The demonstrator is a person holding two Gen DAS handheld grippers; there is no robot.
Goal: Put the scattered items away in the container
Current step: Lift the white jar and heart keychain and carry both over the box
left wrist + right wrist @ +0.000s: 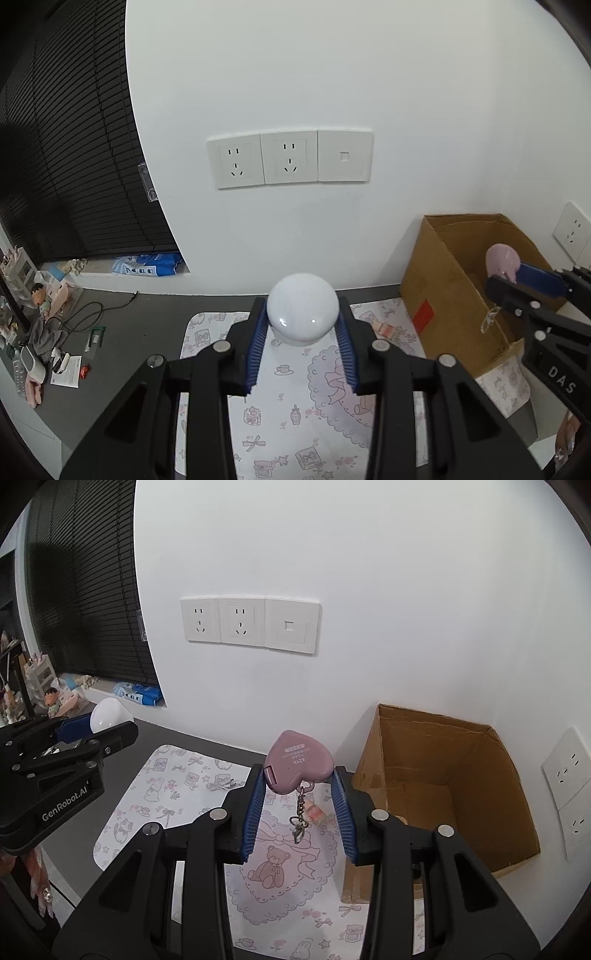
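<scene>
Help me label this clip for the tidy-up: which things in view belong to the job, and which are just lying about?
Part of the job:
- white round-topped gadget, held in the left tongs
- pink heart-shaped gadget with dangling charm, held in the right tongs
- cardboard box, open
- small items on the patterned mat

Lying about:
- wall sockets
- clutter by the blinds
- blue packet

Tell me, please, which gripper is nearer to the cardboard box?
Right. The right gripper, shut on the pink heart, is just beside the box's open mouth. The left gripper, holding the white ball, is over the mat, farther left.
</scene>
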